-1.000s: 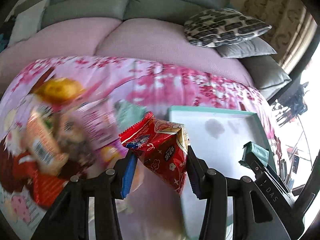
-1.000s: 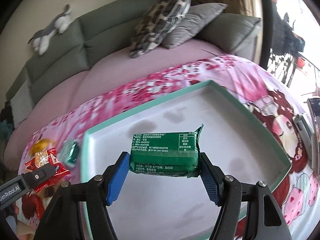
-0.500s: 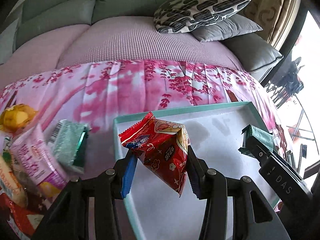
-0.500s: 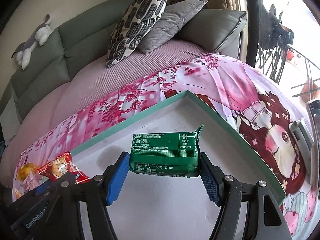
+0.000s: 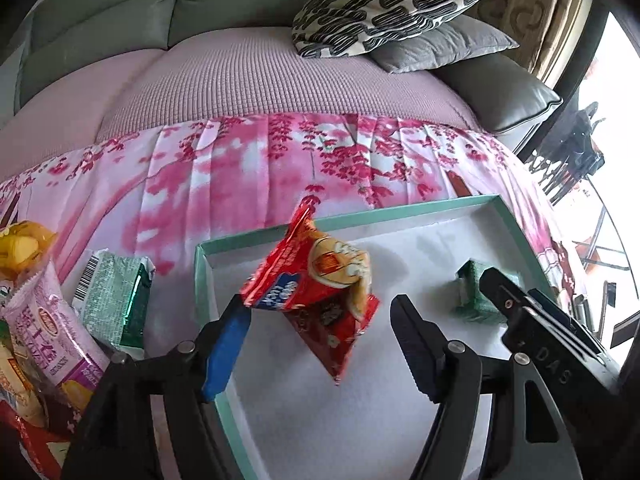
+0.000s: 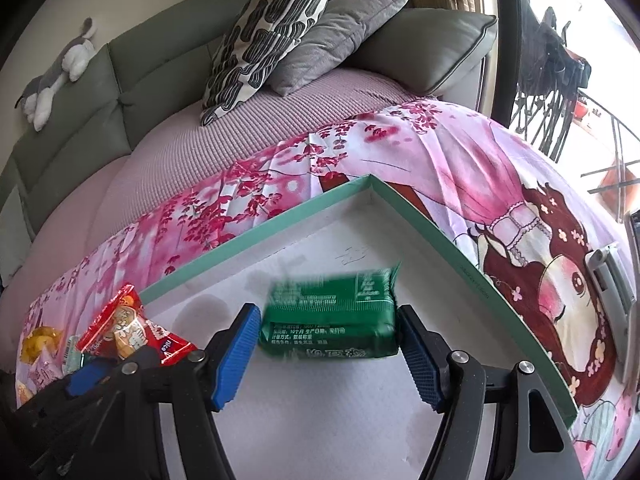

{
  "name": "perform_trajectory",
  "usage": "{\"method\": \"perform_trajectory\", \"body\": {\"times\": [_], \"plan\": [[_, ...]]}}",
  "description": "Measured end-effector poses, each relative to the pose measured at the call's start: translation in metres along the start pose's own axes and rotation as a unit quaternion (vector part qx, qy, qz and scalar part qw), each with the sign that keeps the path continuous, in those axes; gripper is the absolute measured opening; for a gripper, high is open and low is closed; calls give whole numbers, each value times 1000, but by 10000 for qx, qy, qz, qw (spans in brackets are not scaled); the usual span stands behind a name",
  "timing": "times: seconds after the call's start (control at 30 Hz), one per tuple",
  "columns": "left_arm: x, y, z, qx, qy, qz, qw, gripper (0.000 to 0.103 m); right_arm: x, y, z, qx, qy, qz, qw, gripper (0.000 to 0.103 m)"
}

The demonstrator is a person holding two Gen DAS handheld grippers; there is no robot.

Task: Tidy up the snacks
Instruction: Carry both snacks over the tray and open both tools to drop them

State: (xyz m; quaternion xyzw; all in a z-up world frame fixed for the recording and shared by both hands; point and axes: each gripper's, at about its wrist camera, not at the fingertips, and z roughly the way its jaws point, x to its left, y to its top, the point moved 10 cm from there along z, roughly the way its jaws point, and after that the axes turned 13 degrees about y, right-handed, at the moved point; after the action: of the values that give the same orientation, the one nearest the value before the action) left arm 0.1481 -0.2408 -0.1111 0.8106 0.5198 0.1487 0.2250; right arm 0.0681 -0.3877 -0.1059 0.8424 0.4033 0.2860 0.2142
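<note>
Left wrist view: left gripper (image 5: 320,340) jaws released, spread wide; red snack packet (image 5: 316,292) between them over the tray (image 5: 202,280), near its left rim.

Right wrist view: right gripper (image 6: 326,354) jaws released; blurred green snack packet (image 6: 330,322) between them over the tray (image 6: 420,220) floor.

Your right tool (image 6: 326,354) is over the white inside of the green-rimmed tray (image 6: 256,236). Its two blue pads are spread wide, and the green snack pack (image 6: 330,320) sits between them, looking blurry. The pack is close to the right pad (image 6: 418,358), with a gap by the left pad. At the lower left your left tool (image 6: 104,372) has a red snack bag (image 6: 128,330) right above it. The tray lies on a pink flowered cloth (image 6: 460,152).
</note>
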Motion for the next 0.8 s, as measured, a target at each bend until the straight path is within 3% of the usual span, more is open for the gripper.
{"method": "perform_trajectory", "body": {"times": [0.23, 0.37, 0.8], "plan": [[17, 1, -13, 99, 302, -78, 9995, 74, 1, 1, -14, 15, -30, -52, 10000, 73], [29, 1, -23, 57, 465, -154, 9988, 87, 7, -6, -16, 176, 107, -89, 9997, 76], [90, -24, -38, -126, 1359, -443, 9897, 93, 22, -37, -29, 321, 114, -272, 9990, 80]]}}
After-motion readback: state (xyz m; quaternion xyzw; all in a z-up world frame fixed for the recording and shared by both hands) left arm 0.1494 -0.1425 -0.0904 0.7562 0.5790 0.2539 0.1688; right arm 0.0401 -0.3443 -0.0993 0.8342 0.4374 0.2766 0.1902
